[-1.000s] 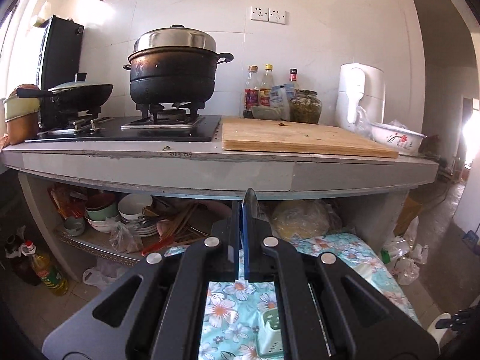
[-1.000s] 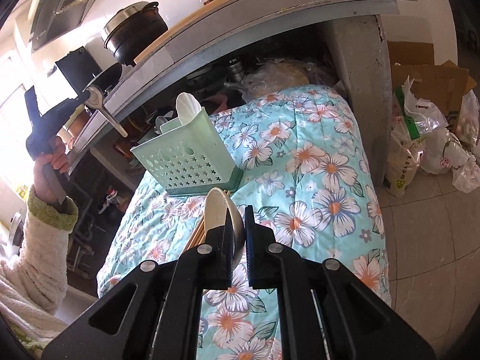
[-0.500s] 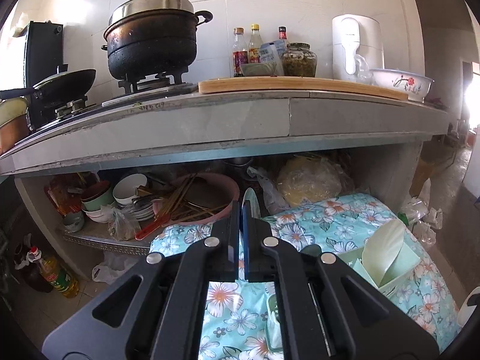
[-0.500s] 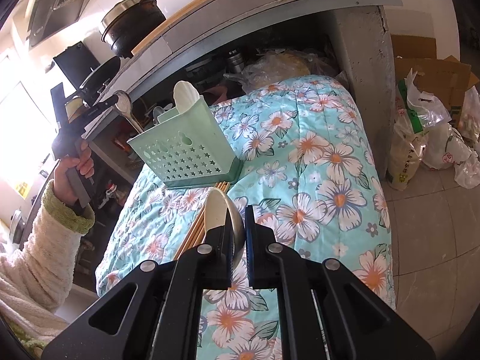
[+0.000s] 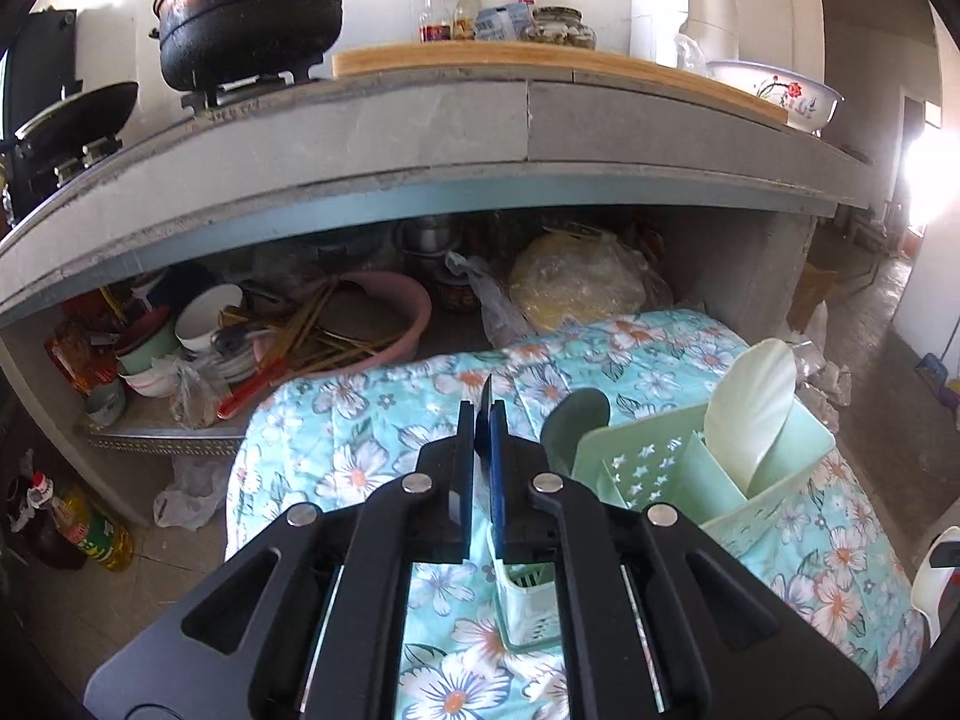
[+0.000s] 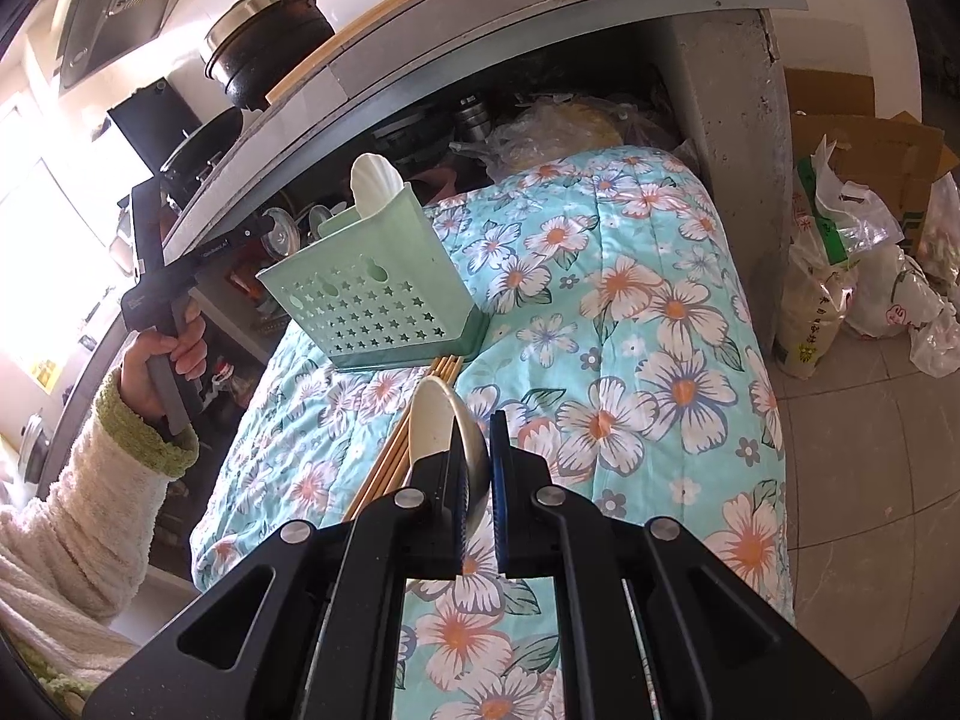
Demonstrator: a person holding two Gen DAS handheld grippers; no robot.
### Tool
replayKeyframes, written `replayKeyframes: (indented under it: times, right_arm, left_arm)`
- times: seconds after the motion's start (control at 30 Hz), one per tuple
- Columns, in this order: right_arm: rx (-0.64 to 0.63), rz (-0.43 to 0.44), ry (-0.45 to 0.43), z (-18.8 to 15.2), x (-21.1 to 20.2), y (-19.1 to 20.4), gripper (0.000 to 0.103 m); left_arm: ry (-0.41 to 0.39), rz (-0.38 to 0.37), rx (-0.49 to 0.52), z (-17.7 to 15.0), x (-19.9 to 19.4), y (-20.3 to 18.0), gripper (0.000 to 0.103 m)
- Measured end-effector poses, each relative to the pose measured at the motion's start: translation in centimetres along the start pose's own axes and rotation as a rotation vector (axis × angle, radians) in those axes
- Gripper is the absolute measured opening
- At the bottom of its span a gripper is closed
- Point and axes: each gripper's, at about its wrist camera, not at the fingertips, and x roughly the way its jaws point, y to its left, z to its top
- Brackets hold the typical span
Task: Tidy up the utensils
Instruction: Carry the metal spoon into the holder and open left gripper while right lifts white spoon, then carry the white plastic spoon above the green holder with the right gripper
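- You are mid-way through loading: your right hand-held gripper (image 6: 477, 426) is clamped narrow on a cream spoon (image 6: 435, 414), bowl pointing to 12 o'clock, low over the floral quilt (image 6: 630, 312).
- Your left hand-held gripper (image 5: 483, 414) is nearly closed too. From the right wrist view it seems to pinch a small metal spoon (image 6: 279, 235), at 9 o'clock from the caddy.
- The green star-punched caddy (image 6: 372, 306) stands on the quilt at 11 o'clock from the cream spoon, tilted slightly.
- Next, I judge, you carry a spoon over the caddy's open top, handle down, and release only once it is inside the walls.
- Count:
  - one caddy;
  - one pale paddle (image 6: 375, 177) standing in it;
  - two spoons in the hand-held grippers;
  - a bundle of chopsticks (image 6: 408, 438), about four, loose on the quilt with their far ends at the caddy's base.
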Motion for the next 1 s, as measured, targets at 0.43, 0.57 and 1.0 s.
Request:
replayKeyframes:
  times: [0.43,0.57,1.0]
  right_arm:
    - [-0.007,0.002,-0.004,0.2,-0.3,0.7,0.007]
    - [-0.030,-0.004,-0.034,1.3,-1.0,1.5,0.007]
    - [-0.133,0.030,-0.462,14.8,-3.8,8.1,0.007]
  left_arm:
    - [-0.012,-0.040,-0.034,-0.8,-1.4,0.2,0.041]
    - [-0.069,-0.044,-0.081,-1.1,-3.5,0.9,0.056]
    - [-0.102,-0.059,-0.222,-7.3,-9.9,2.7,0.074]
